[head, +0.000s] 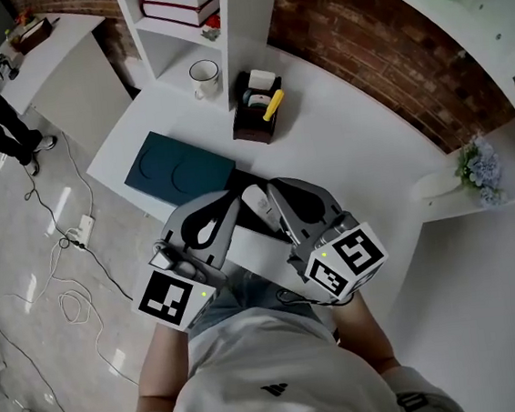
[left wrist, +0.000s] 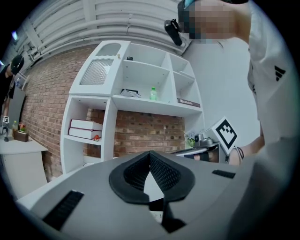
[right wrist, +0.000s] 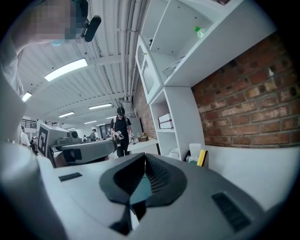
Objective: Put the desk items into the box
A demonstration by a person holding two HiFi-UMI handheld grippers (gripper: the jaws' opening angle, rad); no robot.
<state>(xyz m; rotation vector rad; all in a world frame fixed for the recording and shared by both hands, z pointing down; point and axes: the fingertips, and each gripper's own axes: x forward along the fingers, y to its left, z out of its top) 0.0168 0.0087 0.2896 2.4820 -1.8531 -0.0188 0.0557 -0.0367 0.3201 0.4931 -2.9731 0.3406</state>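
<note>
L gripper (left wrist: 150,161) & R gripper (right wrist: 142,164) both hovering at near edge of white desk (head: 342,137), jaws pinched together, holding nothing. Dark brown open-top organiser box (head: 257,109) sitting at back edge, white ceramic mug (head: 205,76) just beside it. Risk imo: reaching in w/ closed jaws, they're likely knocking mug over or shoving box back.

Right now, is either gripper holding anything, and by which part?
Nothing is held: the left gripper and right gripper both have jaws closed together, empty.
</note>
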